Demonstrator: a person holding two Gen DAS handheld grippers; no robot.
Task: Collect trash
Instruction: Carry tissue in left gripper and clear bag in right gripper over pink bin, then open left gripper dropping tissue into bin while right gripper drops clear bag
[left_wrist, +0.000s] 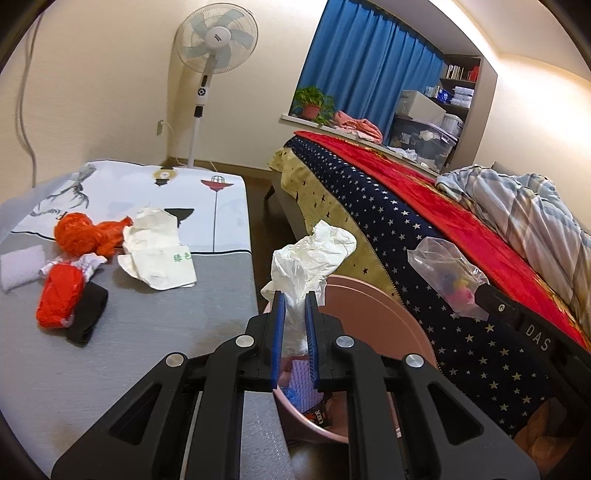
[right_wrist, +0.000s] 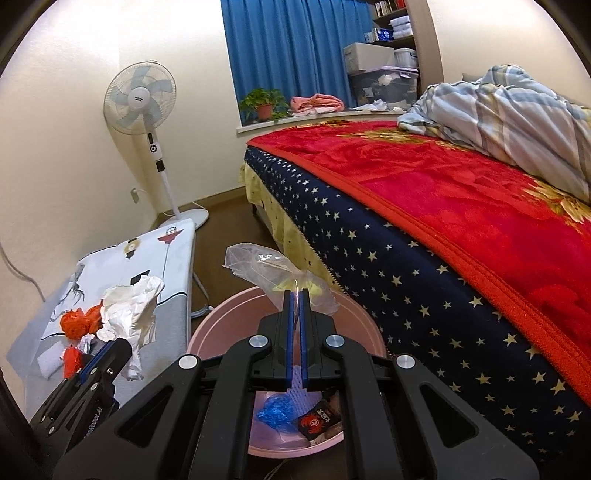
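bedroom | one pink bin (right_wrist: 221, 314) | two grippers, jaws clamping: left gripper (left_wrist: 294, 295) white bag (left_wrist: 310, 254), right gripper (right_wrist: 294, 295) clear bag (right_wrist: 258, 266)

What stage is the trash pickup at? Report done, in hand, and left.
Done: the pink bin already holds a blue wad and a dark wrapper. In hand: the left gripper is shut on a white plastic bag, the right gripper on a clear bag, both over the bin. Left: orange bags, white paper and a black item on the table.
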